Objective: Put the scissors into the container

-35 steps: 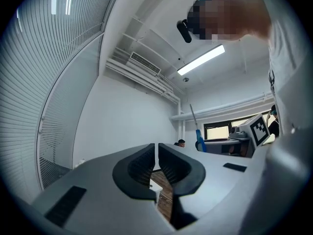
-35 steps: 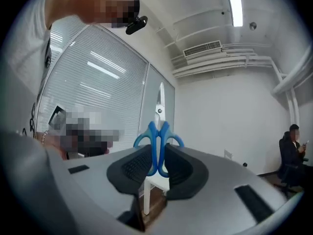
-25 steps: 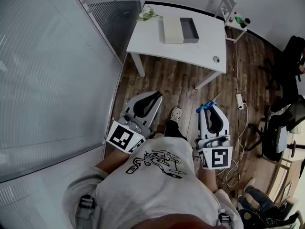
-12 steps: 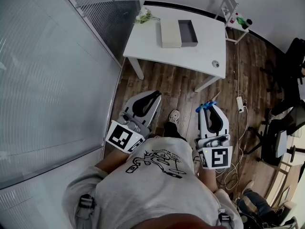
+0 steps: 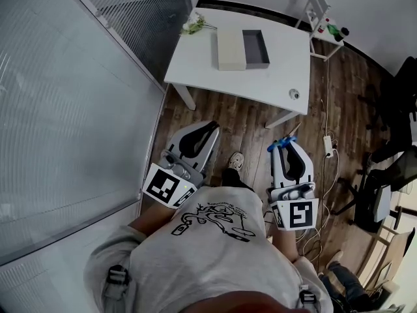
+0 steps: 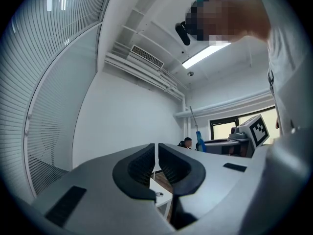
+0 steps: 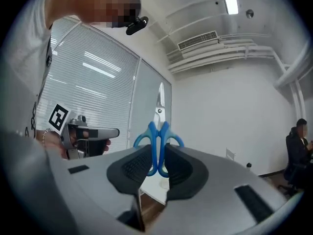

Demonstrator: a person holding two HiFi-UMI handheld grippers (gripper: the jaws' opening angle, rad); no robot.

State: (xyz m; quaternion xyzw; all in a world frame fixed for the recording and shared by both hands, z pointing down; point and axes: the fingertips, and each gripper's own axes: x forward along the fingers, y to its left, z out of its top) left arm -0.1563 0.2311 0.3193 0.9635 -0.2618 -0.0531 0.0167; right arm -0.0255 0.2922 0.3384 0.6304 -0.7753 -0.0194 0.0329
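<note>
while the walk to the worktop is not yet finished, the items stand as follows.

item 1: scissors (image 7: 159, 112), blue handles. the loops are clamped between the fingers of the right gripper (image 7: 157, 163), and the shut blades point to 12 o'clock past the fingertips.

item 2: left gripper (image 6: 156, 158). its fingers are drawn together on nothing, and it is carried low at the person's 10 o'clock.

item 3: container (image 5: 256, 47), a dark grey open tray. it sits on the white worktop (image 5: 215, 77) at 12 o'clock, well apart from both grippers, and nothing shows inside it.

step in hand, as judged: carrying the scissors up to the worktop. to do it well:
- hold the loops firmly so the blades do not swing.
- come at the tray square on.
- turn the blades along the tray's length, since it looks narrow.
- lower the scissors inside the walls before easing the fingers apart.
- keep the idle gripper clear, or ready to steady the tray if it slides.

surface: white, smooth and mostly bare.
- a pale flat box (image 5: 231, 49) lies just beside the tray at its 9 o'clock, perhaps touching.
- flowers (image 5: 194, 23) lie at the 11 o'clock corner.
- a small round thing (image 5: 294, 94) sits near the 4 o'clock edge, too small to name.

room:
- dark plank floor (image 5: 241, 119).
- glass partition (image 5: 78, 109) with blinds along 9 o'clock.
- power strip (image 5: 328, 145) and cables on the floor at 3 o'clock, with office chairs beyond.
</note>
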